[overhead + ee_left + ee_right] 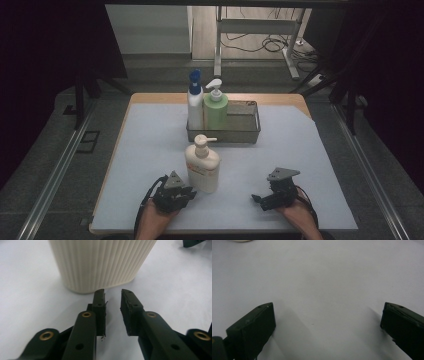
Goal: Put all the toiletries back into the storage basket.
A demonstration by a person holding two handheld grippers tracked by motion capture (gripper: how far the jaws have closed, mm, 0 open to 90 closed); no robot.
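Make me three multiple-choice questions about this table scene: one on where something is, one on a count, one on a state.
1. Where does the cream pump bottle stand?
A. in the basket
B. on the mat, in front of the basket
C. on the floor

2. How many bottles stand in the wire basket?
A. one
B. two
C. four

3. How are the right gripper fingers?
A. wide apart, nothing between
B. clamped on a bottle
C. holding a cloth

Answers:
1 B, it stands on the white mat nearer the person.
2 B, the blue-capped bottle and green bottle.
3 A, only bare mat lies between them.
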